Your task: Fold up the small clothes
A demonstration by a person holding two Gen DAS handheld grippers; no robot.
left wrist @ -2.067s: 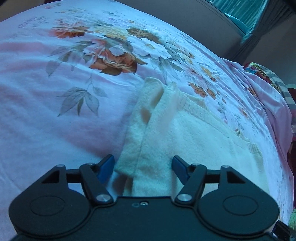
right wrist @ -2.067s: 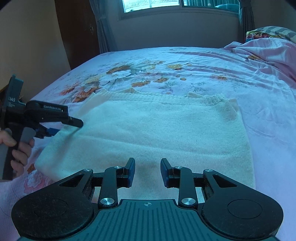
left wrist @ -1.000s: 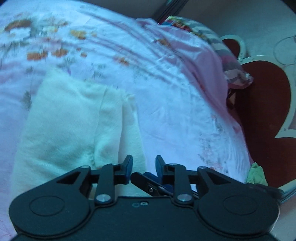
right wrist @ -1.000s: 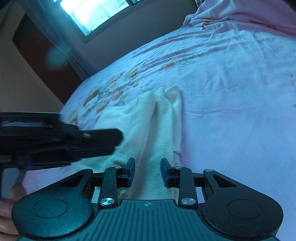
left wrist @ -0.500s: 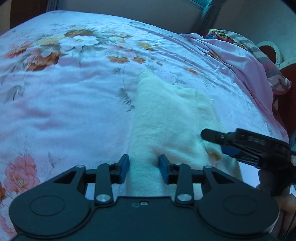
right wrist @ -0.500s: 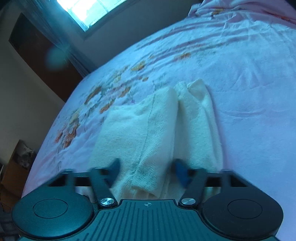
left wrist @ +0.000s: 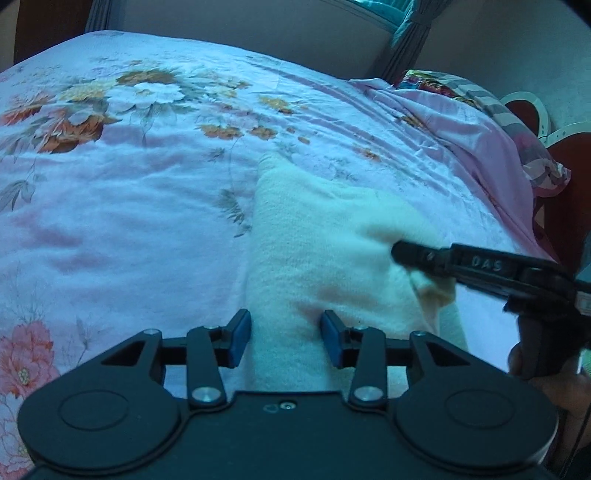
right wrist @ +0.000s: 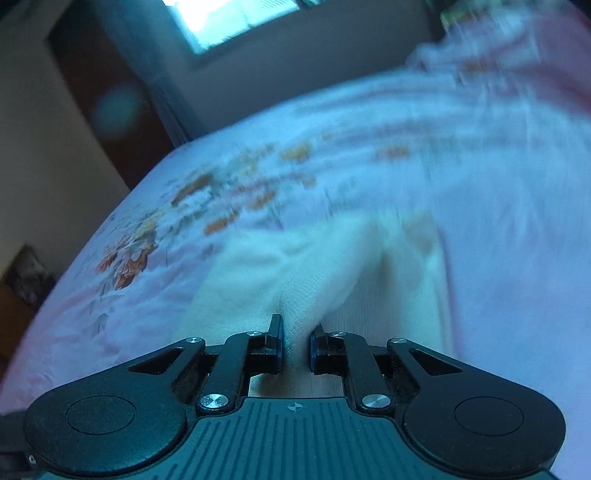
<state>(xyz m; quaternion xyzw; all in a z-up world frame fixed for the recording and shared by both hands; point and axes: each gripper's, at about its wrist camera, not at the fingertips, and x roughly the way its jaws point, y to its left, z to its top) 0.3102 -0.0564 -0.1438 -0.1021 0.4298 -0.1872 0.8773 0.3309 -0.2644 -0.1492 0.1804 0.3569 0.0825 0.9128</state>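
Observation:
A cream knitted top [left wrist: 325, 251] lies folded into a narrow strip on the flowered pink bedspread [left wrist: 122, 206]. My left gripper [left wrist: 286, 338] is open, its blue pads on either side of the near end of the strip. My right gripper [right wrist: 296, 345] is shut on a raised fold of the cream top [right wrist: 317, 280]; this view is blurred by motion. In the left wrist view the right gripper [left wrist: 402, 254] reaches in from the right and pinches the top's right edge.
A pink quilt and a striped pillow [left wrist: 476, 110] are heaped at the bed's far right. A dark red heart-patterned headboard [left wrist: 569, 173] stands beyond it. A window [right wrist: 236, 22] and a dark door [right wrist: 96, 92] are behind the bed.
My right gripper has closed on a fold of the cream top and is moving fast. My left gripper has opened wider around the strip's near end.

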